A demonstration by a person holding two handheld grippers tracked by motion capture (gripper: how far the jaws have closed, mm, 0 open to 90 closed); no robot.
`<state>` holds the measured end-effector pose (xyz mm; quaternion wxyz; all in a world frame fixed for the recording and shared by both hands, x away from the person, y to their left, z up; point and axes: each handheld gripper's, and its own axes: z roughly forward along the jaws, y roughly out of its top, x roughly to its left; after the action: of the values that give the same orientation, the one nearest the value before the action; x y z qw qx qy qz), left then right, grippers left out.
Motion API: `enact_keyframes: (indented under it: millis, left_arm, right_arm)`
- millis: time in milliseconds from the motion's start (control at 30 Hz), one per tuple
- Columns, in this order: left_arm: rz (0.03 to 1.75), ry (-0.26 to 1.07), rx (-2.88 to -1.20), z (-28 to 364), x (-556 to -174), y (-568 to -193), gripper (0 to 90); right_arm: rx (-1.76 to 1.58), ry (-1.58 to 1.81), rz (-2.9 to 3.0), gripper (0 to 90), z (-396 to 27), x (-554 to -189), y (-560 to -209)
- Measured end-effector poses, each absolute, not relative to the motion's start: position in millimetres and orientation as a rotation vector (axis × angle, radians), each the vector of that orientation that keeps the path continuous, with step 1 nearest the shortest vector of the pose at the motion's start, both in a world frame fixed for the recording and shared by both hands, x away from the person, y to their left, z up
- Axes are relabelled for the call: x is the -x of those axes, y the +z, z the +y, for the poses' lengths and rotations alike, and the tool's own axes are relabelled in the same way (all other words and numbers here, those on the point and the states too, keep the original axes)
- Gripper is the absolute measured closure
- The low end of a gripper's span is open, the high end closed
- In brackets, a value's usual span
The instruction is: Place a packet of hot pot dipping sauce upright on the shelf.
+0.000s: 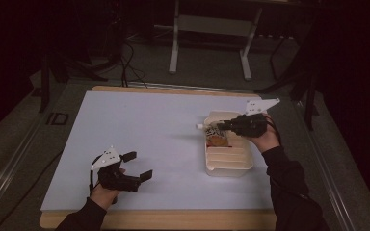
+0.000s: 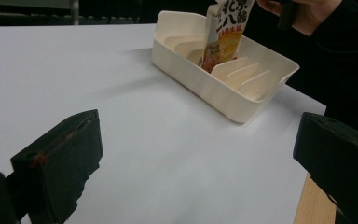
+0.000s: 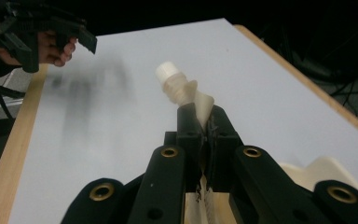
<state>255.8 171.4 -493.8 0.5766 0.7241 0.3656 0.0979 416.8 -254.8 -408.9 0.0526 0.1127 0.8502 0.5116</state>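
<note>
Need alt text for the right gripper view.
The right gripper is shut on a spouted pouch, its white cap jutting past the fingers over a white table. The left gripper hangs open at the far edge.

The pouch [image 2: 226, 32] top is cut off by the frame edge.

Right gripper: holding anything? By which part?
Yes. The right gripper is shut on the spouted pouch, clamped at its top just below the white cap; its lower end sits in the white divided tray.
</note>
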Motion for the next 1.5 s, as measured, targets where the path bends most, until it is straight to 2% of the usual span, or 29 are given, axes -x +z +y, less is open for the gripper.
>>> enact_keyframes:
  millis: [100, 233, 433, 667, 800, 833, 867, 900, 1100, 1200, 1500]
  left_arm:
    - [0.855, 0.225, -1.7, 171, -256, -495, 1.7]
    - [0.855, 0.227, -1.707, 170, -256, -496, 1.7]
    - [0.852, 0.226, -1.708, 169, -256, -496, 1.7]
    - [0.845, 0.229, -1.714, 167, -255, -496, 1.7]
    - [0.841, 0.231, -1.716, 167, -255, -495, 1.7]
    - [0.841, 0.231, -1.716, 167, -255, -495, 1.7]
    - [0.841, 0.23, -1.715, 167, -255, -496, 1.7]
    - [0.842, 0.23, -1.714, 167, -255, -496, 1.7]
    - [0.848, 0.239, -1.715, 167, -255, -495, 1.7]
    - [0.844, 0.242, -1.714, 167, -255, -495, 1.7]
    - [0.841, 0.244, -1.709, 167, -255, -495, 1.7]
  right_arm:
    - [-0.37, 1.548, 2.605, 83.5, -257, -416, -416]
    - [-0.472, 1.606, 2.574, 68.7, -263, -413, -417]
    - [-0.477, 1.673, 2.495, 67.5, -270, -404, -401]
    - [-0.489, 1.702, 2.463, 59.4, -265, -386, -392]
    - [-0.583, 1.654, 2.486, 44.6, -255, -376, -391]
    - [-0.583, 1.654, 2.486, 44.6, -255, -376, -391]
    - [-0.596, 1.646, 2.484, 40.8, -253, -373, -391]
    - [-0.6, 1.656, 2.468, 33.2, -248, -369, -391]
    - [-0.586, 1.658, 2.455, 13.7, -233, -356, -395]
    - [-0.569, 1.66, 2.491, 10.8, -225, -350, -399]
    - [-0.563, 1.642, 2.488, 10.8, -215, -327, -406]
